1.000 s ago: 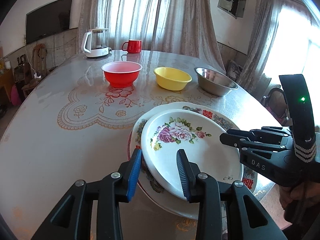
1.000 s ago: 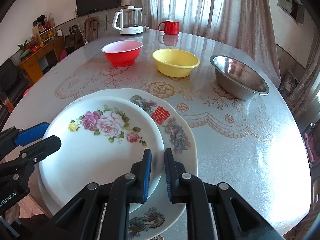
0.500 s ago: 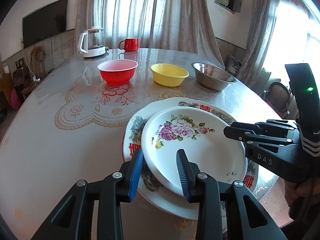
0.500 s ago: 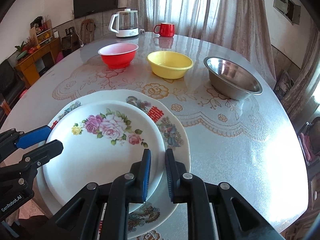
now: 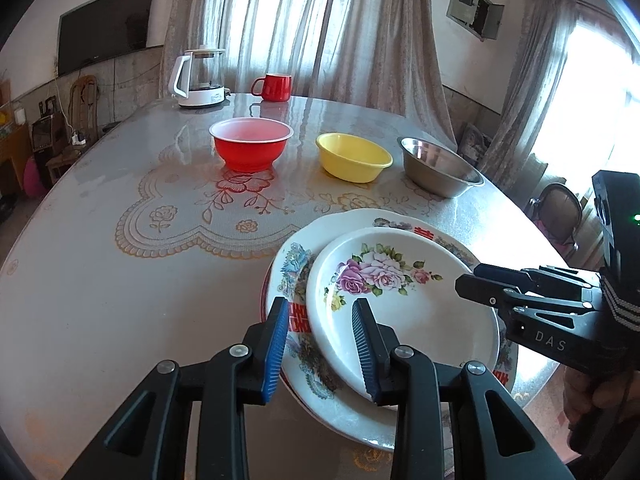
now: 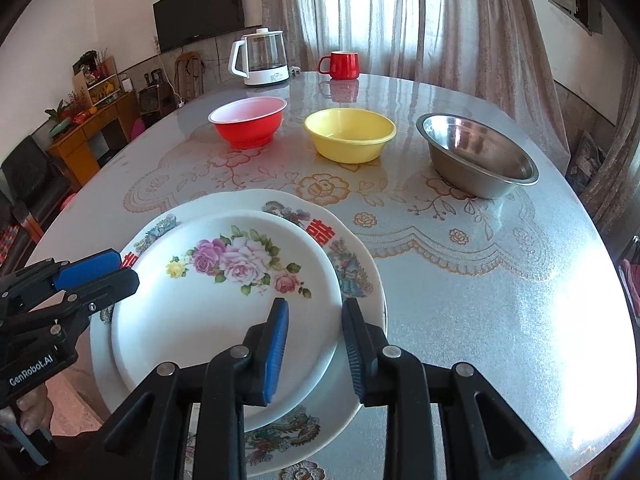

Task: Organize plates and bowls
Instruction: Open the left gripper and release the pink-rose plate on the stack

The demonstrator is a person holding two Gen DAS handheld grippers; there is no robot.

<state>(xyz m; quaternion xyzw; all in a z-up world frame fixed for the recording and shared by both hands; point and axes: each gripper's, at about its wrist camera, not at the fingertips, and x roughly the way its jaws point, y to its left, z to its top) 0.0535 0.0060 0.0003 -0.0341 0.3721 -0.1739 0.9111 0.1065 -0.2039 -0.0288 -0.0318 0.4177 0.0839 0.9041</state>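
A white rose plate [image 5: 400,300] [image 6: 224,300] lies on a larger plate [image 5: 292,280] [image 6: 352,264] with red characters, near the table's front edge. My left gripper [image 5: 320,344] [image 6: 116,272] straddles the rose plate's left rim, jaws apart, pads not pressing. My right gripper [image 6: 316,340] [image 5: 468,280] straddles its right rim; its jaws are opening and its pads are off the plate. Farther back stand a red bowl [image 5: 250,144] [image 6: 248,124], a yellow bowl [image 5: 352,158] [image 6: 350,134] and a steel bowl [image 5: 438,168] [image 6: 476,156] in a row.
A white kettle [image 5: 200,78] [image 6: 262,62] and a red mug [image 5: 274,87] [image 6: 340,65] stand at the far edge of the round table [image 5: 100,280] [image 6: 480,320]. Bare tabletop lies left and right of the plates. A hand holds each gripper's handle.
The right gripper's jaws have spread apart off the rose plate's rim. The rose plate, tilted a second ago, now rests flatter on the larger plate. The left jaws look unchanged.
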